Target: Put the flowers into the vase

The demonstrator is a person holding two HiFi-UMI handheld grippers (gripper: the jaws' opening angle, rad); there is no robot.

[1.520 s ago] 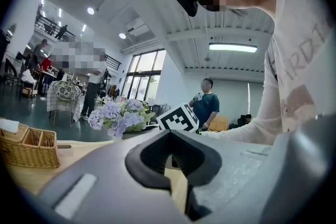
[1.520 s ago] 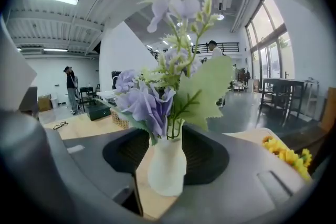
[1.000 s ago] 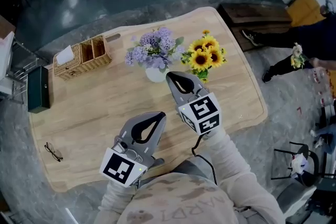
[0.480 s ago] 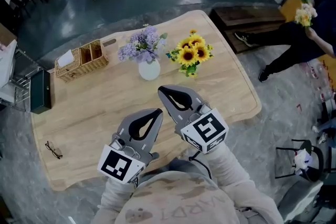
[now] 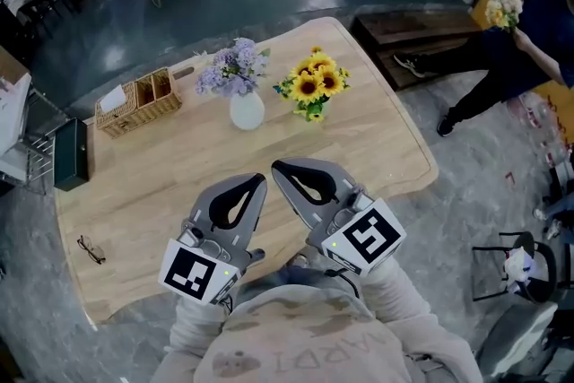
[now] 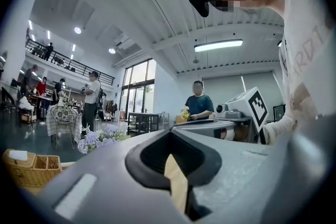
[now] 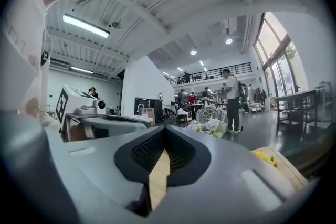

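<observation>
at the centre of the head view, a light wooden table (image 5: 179, 184) fills the frame. at the bottom of the frame, the left gripper (image 5: 257, 179) and the right gripper (image 5: 278, 166) sit side by side over the near edge of the table, their tips close together and pointing toward the top of the frame. each gripper's own view shows its two jaws pressed together at the tip, with only bare table wood visible through the loop between them; neither holds anything.

above centre in the head view, well apart from both grippers, a round white vase (image 5: 247, 110) stands upright on the table with purple flowers (image 5: 233, 67) in it. just to its right stands a bunch of yellow sunflowers (image 5: 311, 85), also upright; what holds them up cannot be made out.

to the left of the vase, toward the upper left of the table, is a wicker basket (image 5: 139, 101) divided into compartments, with something white in its left one. a pair of glasses (image 5: 90, 254) lies near the table's lower left edge. a dark box (image 5: 70, 154) sits at the table's left side.

at the upper right of the frame, beyond the table, a person (image 5: 502, 58) in dark clothes stands on the floor holding pale flowers.
</observation>
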